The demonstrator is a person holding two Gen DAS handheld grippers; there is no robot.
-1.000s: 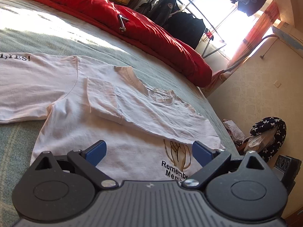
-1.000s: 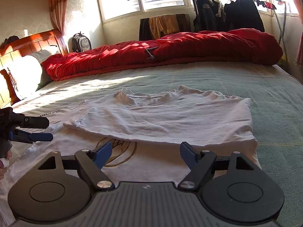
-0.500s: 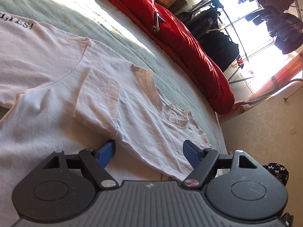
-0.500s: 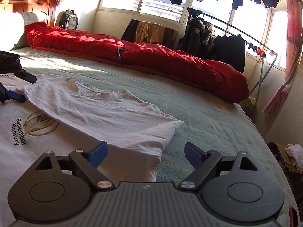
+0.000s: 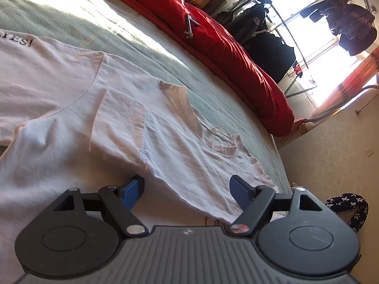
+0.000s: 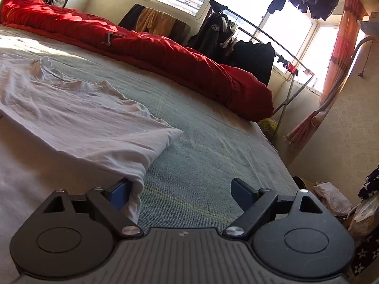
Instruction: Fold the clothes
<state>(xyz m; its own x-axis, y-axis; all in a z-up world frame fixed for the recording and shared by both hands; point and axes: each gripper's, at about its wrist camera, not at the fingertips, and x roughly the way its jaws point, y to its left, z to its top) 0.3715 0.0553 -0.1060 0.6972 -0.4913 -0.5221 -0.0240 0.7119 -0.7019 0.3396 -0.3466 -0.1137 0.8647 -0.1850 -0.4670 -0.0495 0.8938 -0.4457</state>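
A white T-shirt lies flat on the bed, its far half folded over toward me, with the sleeve and collar on top. My left gripper is open and low over the folded edge, which runs between its blue fingertips. In the right wrist view the same T-shirt ends at a folded corner. My right gripper is open there, and its left fingertip touches the hanging cloth at that corner. A second white shirt with black lettering lies to the left.
A red quilt lies bunched along the far side of the green bedspread. A clothes rack with dark jackets stands by the window. Bags and a star-patterned cloth sit on the floor past the bed's right edge.
Both grippers dropped lower and closer to the shirt. The left one moved onto the folded edge near the sleeve; the right one swung right to the shirt's folded corner.
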